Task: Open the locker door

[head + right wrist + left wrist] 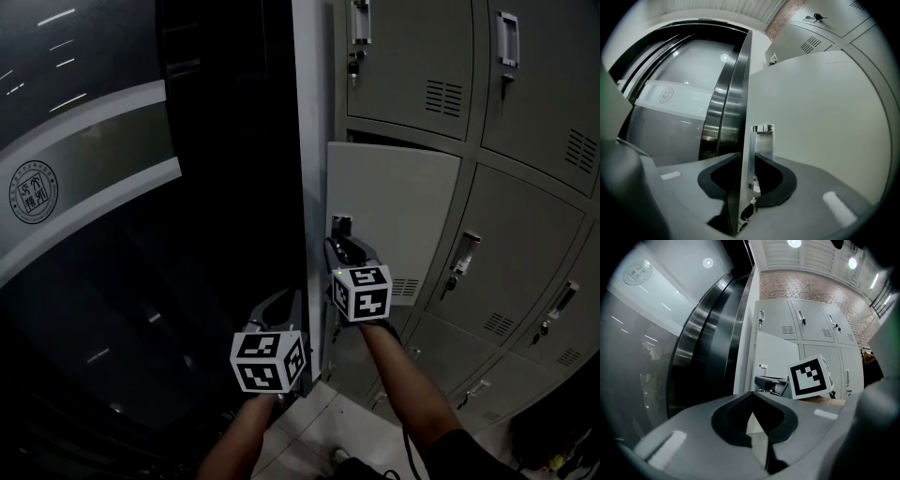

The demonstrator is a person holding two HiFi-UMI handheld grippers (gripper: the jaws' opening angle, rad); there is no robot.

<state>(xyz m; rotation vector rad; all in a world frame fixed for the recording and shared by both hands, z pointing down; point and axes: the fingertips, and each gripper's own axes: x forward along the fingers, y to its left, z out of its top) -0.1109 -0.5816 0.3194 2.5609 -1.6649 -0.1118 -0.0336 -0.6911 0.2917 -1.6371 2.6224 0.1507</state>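
Right gripper (750,180) astride upright handle (762,140) of ajar locker door (825,117)

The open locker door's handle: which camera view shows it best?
The right gripper view: the handle stands close up in the middle, clamped by the right gripper. The head view shows only its top above that gripper; the left gripper view shows it small and distant.

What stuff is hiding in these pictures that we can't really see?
What is behind the locker door: in the head view the swung-out door covers it, and only a dark slit shows on top.
The key under the door handle: in the right gripper view it is blurred, low between the right gripper jaws.
The writing in the round emblem: in the head view it is too small and dim.
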